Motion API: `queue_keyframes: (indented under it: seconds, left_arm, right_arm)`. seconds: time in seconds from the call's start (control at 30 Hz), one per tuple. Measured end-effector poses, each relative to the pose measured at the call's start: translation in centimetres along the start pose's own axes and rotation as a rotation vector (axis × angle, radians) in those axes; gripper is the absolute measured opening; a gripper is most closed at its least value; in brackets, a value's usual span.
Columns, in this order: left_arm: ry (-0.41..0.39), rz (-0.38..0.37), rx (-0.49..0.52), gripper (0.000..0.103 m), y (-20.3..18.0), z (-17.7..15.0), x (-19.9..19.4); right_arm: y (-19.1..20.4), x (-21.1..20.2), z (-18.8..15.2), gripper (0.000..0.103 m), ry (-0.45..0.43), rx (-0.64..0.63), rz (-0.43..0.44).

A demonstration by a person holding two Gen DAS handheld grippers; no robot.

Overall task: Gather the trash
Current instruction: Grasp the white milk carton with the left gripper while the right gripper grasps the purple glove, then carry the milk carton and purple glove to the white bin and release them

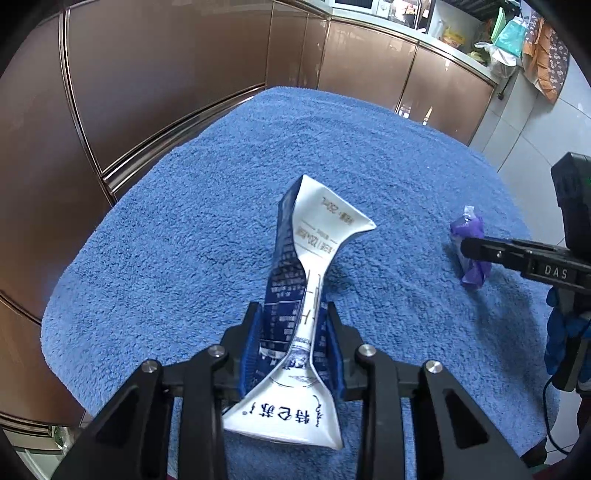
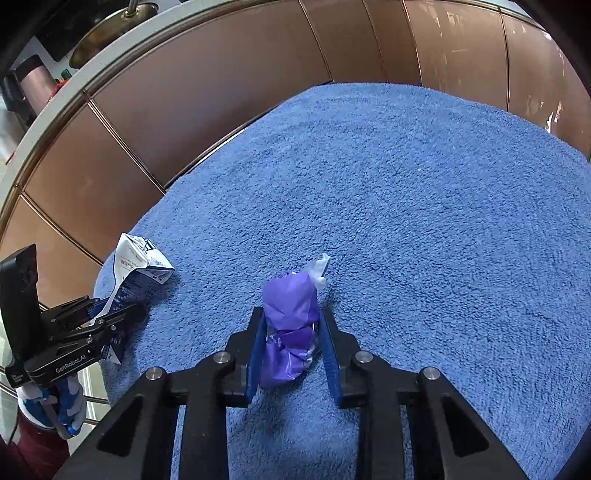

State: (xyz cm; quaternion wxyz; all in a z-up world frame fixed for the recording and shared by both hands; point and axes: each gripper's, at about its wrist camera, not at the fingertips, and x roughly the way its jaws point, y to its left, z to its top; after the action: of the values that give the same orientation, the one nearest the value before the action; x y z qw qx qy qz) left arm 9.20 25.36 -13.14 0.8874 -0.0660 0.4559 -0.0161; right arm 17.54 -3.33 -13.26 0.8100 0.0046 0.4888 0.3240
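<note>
My left gripper [image 1: 293,314] is shut on a crushed blue and white milk carton [image 1: 314,243], pinched at its waist over the blue towel [image 1: 184,221]. The carton also shows at the left of the right wrist view [image 2: 136,273], held by the left gripper [image 2: 110,314]. My right gripper [image 2: 290,314] is shut on a crumpled purple wrapper [image 2: 291,325] that rests on the towel [image 2: 406,221]. In the left wrist view the wrapper [image 1: 471,236] sits at the right, with the right gripper [image 1: 469,249] on it.
Brown cabinet doors [image 1: 166,74] run along the far and left edges of the towel-covered table. A counter with a microwave and bags [image 1: 509,33] stands at the back right. Tiled floor [image 1: 524,122] lies beyond the right edge.
</note>
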Motion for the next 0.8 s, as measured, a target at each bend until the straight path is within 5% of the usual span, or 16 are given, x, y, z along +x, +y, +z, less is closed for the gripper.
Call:
queue_keyframes:
  seconds: [0.43,0.8]
  left_arm:
    - [-0.026,-0.045,0.037,0.031,-4.6,1.3,-1.9]
    - [-0.006,-0.173,0.224,0.031,-16.6,4.4,-0.7]
  right_arm:
    - [-1.6,-6.2,-2.2,0.026,-0.104,0.008,0.028]
    - [-9.7,-16.6,-6.6,0.026,-0.303,0.171,-0.088]
